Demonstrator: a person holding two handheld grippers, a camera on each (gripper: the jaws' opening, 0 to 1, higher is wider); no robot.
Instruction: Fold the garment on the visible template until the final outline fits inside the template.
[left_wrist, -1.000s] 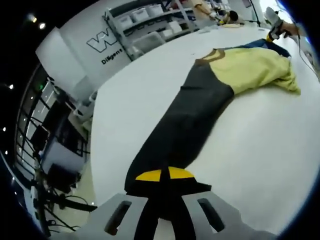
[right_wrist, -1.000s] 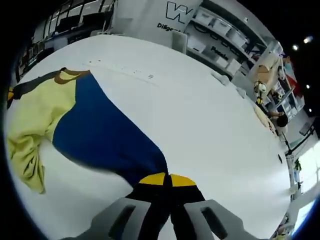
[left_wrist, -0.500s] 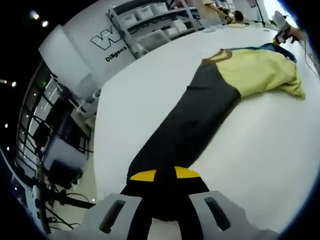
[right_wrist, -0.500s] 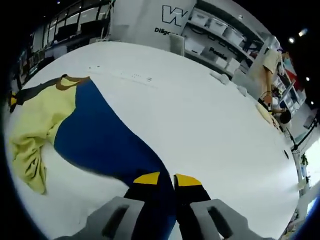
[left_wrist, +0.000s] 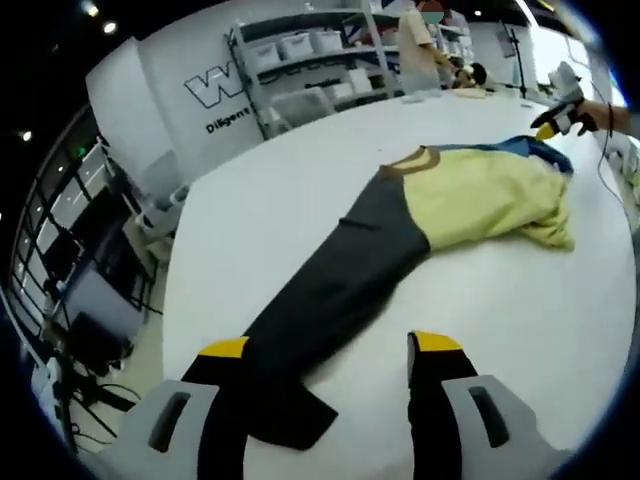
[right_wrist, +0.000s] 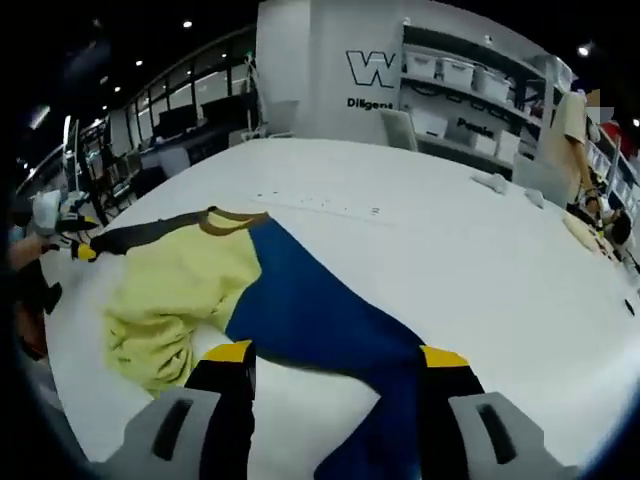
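Yellow-bodied garment (left_wrist: 480, 195) with grey and blue sleeves lies stretched on the white table (left_wrist: 560, 300); both grippers (left_wrist: 328, 350) (right_wrist: 335, 352) spread wide, holding nothing.

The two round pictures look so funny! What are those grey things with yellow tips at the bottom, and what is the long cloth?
Those grey things are grabbers that a person holds, one in each hand. Each grabber carries a small camera that looks out past its two jaws, so every picture is seen from a hand.

In the left gripper view, the left gripper has its jaws spread wide, with the dark grey sleeve lying loose between them. In the right gripper view, the right gripper is spread too, over the blue sleeve.

The cloth is one garment with a yellow body, spread on a big white table. Neither grabber is holding anything.
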